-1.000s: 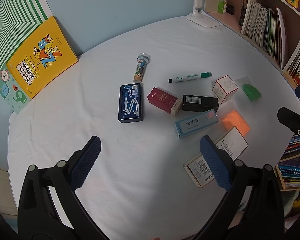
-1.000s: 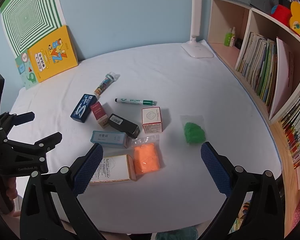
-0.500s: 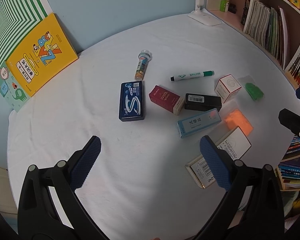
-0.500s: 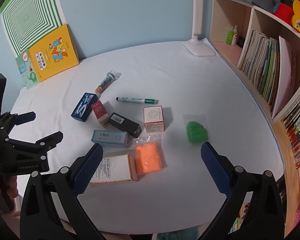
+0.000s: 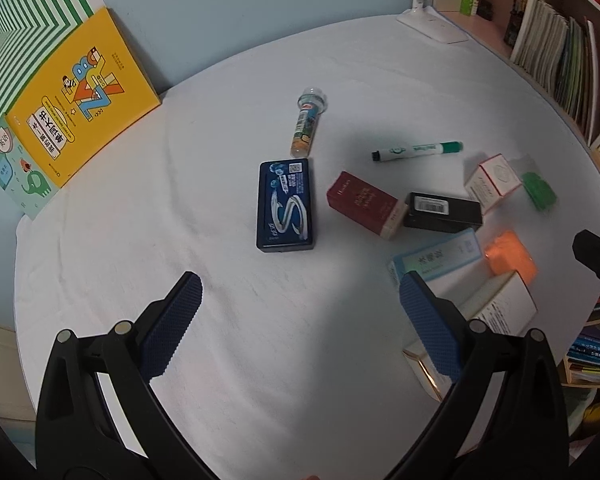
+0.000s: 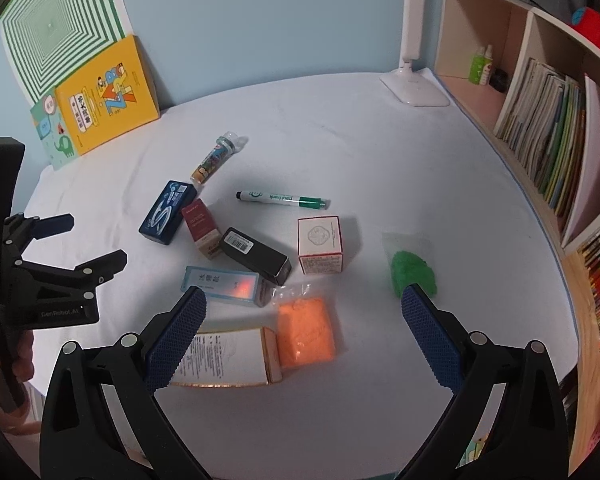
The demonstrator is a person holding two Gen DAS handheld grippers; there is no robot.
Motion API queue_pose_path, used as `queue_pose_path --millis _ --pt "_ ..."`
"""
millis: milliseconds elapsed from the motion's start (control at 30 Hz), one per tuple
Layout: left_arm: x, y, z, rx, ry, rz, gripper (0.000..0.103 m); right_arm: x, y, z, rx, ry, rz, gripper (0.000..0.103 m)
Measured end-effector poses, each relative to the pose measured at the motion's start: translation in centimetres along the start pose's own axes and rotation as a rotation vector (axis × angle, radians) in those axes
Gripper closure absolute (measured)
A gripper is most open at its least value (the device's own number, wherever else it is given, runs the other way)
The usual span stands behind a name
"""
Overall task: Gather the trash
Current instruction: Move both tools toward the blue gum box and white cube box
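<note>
While both claws hang above the white table (image 6: 380,152), neither grips anything: left gripper (image 5: 300,300) jaws spread wide, right gripper (image 6: 304,320) likewise wide, nothing between the pads. Trash sits in a cluster approx. mid-table. In the right wrist view: orange packet (image 6: 306,334) just past the jaws at 12 o'clock, touching a cream box (image 6: 224,356) at its 9. Green packet (image 6: 414,272) at 2 o'clock, apart from the rest. White cube box (image 6: 320,246), black box (image 6: 258,254), pale blue box (image 6: 224,286), red box (image 6: 202,232), navy gum pack (image 6: 168,212) run toward 10 o'clock. Green marker (image 6: 284,199) and tube (image 6: 216,158) lie farther back.
</note>
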State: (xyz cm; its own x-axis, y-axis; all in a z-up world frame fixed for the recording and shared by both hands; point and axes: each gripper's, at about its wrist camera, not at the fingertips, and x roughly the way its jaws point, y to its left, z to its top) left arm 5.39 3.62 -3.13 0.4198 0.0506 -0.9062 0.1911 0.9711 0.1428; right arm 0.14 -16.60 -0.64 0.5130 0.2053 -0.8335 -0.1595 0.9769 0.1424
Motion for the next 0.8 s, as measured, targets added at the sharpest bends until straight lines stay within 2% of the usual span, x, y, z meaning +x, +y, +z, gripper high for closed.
queue_pose_path --millis 800 --pt "7.7 2.3 2.9 -0.025 0.137 -0.006 0.007 6.4 -0.5 2.3 0.004 0.123 0.004 0.009"
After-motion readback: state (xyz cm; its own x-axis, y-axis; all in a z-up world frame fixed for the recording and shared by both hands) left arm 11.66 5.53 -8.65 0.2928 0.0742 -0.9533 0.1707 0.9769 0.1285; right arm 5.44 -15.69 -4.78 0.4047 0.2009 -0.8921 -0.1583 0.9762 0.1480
